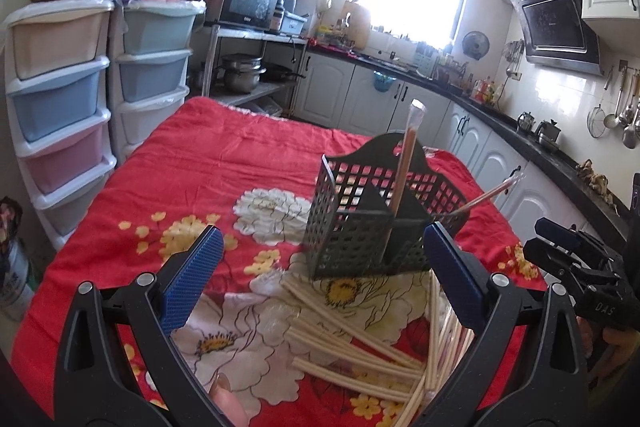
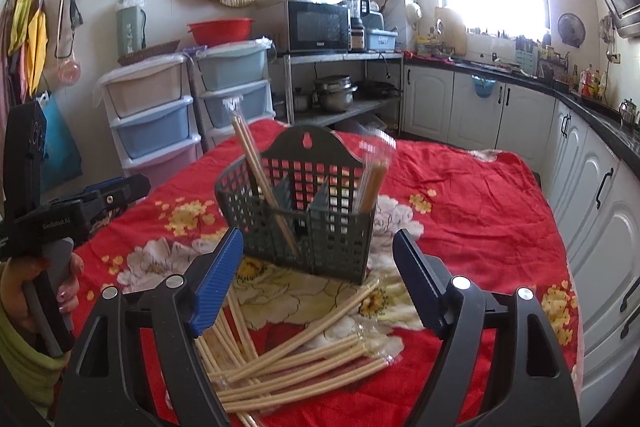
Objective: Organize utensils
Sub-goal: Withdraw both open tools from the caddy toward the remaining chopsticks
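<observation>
A table draped with a red cloth printed with white and yellow flowers (image 1: 192,163) stands in a kitchen. Near its middle sits a dark grey perforated plastic utensil caddy (image 2: 308,223), upright, with a tall arched back panel and inner dividers that split it into compartments.

Left compartment, as the right wrist view shows it: a pair of brown wooden chopsticks in a clear sleeve (image 2: 256,163), leaning to the left. Right compartment: a second sleeved brown pair (image 2: 370,183), blurred, standing nearly upright.

On the cloth just in front of the caddy lies a loose heap of pale cream chopsticks in clear wrappers (image 2: 304,359), fanned and crossing one another; the nearest of them touch the foot of the caddy.

Left gripper (image 1: 322,267): black frame with blue ribbed pads, jaws spread wide, nothing between the pads; the caddy and the heap show through the gap. A fingertip shows at the lower edge of this view.

Right gripper (image 2: 318,275): same build, jaws likewise spread wide and empty, above the heap, with the caddy beyond it.

Each gripper shows at the edge of the other's view, and a hand (image 2: 24,291) grips the handle of the left one.

Background: stacked pastel plastic drawer units (image 1: 60,87), a black microwave oven (image 2: 316,25) on a metal shelf rack, white base cabinets beneath a dark countertop (image 1: 552,155), and a bright window.
</observation>
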### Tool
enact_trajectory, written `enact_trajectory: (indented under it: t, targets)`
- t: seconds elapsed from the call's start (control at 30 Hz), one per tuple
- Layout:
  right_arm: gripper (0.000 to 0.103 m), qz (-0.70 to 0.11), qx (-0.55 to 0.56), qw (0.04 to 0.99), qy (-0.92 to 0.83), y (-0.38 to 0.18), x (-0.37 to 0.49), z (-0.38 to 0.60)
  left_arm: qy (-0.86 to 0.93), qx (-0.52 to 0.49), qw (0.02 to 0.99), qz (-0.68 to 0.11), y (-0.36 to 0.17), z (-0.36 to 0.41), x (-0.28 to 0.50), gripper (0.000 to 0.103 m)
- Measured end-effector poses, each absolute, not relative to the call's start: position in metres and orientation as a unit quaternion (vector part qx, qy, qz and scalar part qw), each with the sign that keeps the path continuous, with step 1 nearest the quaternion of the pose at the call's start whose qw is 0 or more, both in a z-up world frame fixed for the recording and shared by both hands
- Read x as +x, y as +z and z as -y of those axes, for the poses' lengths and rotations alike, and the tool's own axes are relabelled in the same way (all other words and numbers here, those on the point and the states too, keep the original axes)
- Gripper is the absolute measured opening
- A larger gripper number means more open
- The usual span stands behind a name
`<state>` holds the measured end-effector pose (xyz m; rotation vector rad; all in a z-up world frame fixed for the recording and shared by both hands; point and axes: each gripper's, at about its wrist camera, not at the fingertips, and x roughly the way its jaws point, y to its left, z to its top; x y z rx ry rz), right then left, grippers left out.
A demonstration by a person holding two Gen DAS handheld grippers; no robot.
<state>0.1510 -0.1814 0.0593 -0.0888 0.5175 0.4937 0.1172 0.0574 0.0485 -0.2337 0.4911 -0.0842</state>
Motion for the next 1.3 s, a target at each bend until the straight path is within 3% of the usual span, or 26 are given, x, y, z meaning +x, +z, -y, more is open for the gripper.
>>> enact_trajectory:
  t: [0.93,1.1,1.3]
  targets:
    - [0.074,-0.339,-0.038,0.913,0.223,-0.003,0.161,0.195,-0.046,-0.132,0.936,-0.324,-0.009,-0.065,0.112,0.092]
    - [0.069,-0.359,-0.033,0.907,0.215,-0.015,0.169,0.2,-0.056,-0.138,0.928,-0.343,-0.021,-0.064,0.111,0.092]
    - [0.062,-0.378,-0.022,0.901,0.213,-0.026,0.18,0.207,-0.071,-0.157,0.914,-0.369,-0.036,-0.066,0.111,0.077]
